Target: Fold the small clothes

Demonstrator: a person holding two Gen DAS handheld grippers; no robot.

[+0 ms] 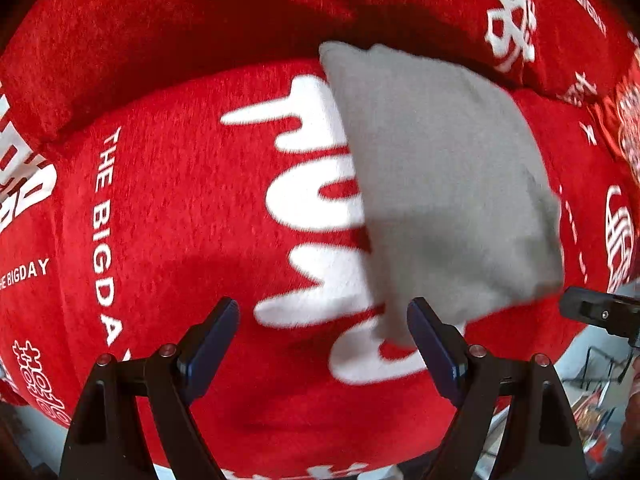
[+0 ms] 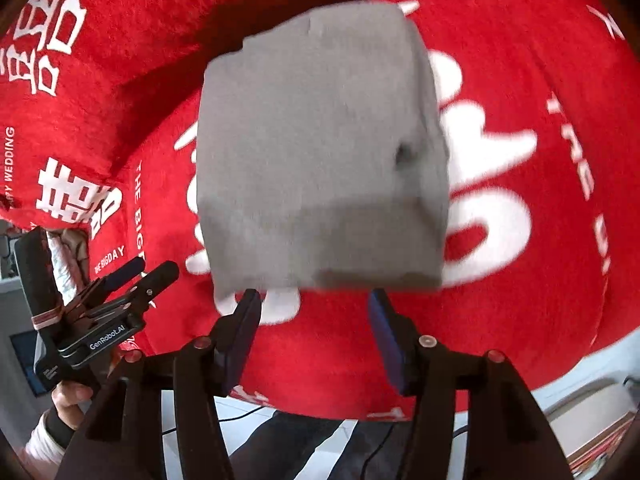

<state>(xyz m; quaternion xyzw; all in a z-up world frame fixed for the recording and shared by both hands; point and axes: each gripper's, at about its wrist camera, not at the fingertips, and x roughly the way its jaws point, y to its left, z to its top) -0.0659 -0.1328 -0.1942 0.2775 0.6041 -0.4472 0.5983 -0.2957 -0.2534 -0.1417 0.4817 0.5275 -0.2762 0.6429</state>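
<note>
A small grey garment (image 2: 320, 152), folded into a compact rectangle, lies on a red plush seat cushion (image 2: 520, 320) printed with white characters. My right gripper (image 2: 316, 300) hovers over the near edge of the fold, open, its blue pads clear of the fabric. In the left wrist view the same grey garment (image 1: 448, 184) lies to the right. My left gripper (image 1: 324, 320) is wide open above the red cushion (image 1: 180, 208), with its right fingertip (image 1: 424, 320) beside the garment's near corner. Each gripper shows in the other's view: the left gripper (image 2: 132, 276) and the right gripper (image 1: 600, 312).
A red back cushion (image 1: 160, 28) rises behind the seat. The seat's front edge drops to a pale floor (image 2: 580, 368) with a dark cable. A person's hand (image 2: 72, 396) holds the left gripper, and a dark trouser leg (image 2: 288, 440) stands below the cushion.
</note>
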